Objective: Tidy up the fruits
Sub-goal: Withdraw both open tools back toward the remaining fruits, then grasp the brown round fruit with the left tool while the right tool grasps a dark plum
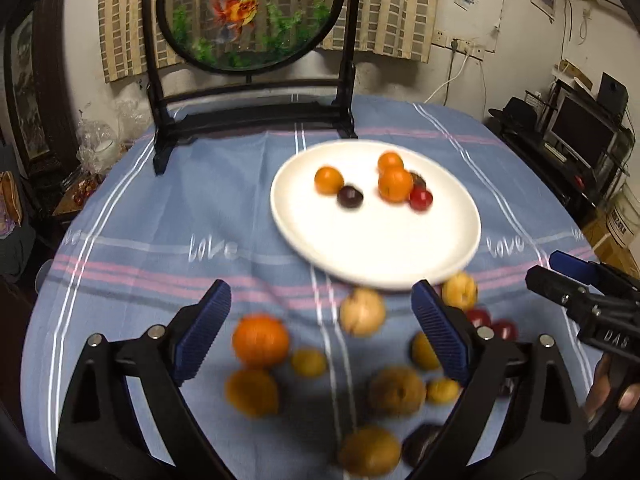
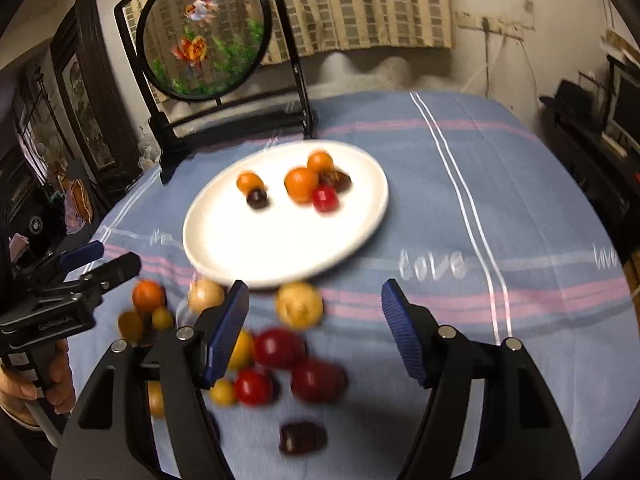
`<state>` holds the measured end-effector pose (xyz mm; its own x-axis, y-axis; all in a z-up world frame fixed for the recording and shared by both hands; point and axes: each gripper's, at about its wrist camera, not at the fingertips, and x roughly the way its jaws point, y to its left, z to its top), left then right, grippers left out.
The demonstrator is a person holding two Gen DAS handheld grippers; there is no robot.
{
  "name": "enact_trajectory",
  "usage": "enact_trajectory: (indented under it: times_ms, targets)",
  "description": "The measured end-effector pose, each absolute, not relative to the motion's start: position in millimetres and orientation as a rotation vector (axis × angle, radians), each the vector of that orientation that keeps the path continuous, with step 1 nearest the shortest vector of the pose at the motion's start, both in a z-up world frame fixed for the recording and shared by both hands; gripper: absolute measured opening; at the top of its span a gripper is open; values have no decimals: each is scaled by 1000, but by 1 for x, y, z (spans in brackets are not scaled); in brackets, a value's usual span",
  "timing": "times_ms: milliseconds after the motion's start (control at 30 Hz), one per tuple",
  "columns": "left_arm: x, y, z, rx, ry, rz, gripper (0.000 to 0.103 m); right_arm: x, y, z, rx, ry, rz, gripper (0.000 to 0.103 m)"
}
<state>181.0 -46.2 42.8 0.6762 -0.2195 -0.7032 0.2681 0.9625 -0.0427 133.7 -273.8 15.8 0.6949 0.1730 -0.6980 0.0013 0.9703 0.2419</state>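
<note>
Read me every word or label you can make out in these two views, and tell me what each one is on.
"love": woven in white on the blue striped tablecloth, repeated along one band.
"DAS": on the right tool's black body, seen from the left wrist view; possibly cut off.
Lettering on the left tool body: too blurred.
Bucket label at far right: unreadable.

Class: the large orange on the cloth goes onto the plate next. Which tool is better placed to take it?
Probably the left tool: open, and the large orange lies between its fingers. The right tool faces red fruits.
</note>
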Motion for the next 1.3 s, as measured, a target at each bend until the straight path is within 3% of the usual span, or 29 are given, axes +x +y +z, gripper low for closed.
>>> enact_trajectory:
  times_ms: [100,367,1300]
  targets:
    - [163,-41,23,98,857,-290,94,119,-274,-1,275,854,102,69]
    - [123,-31,4,161,838,-281,94,80,-264,-24,251,884,119,69]
    - [104,-36,-25,123,903,-328,95,56,-266,-35,346,855,151,69]
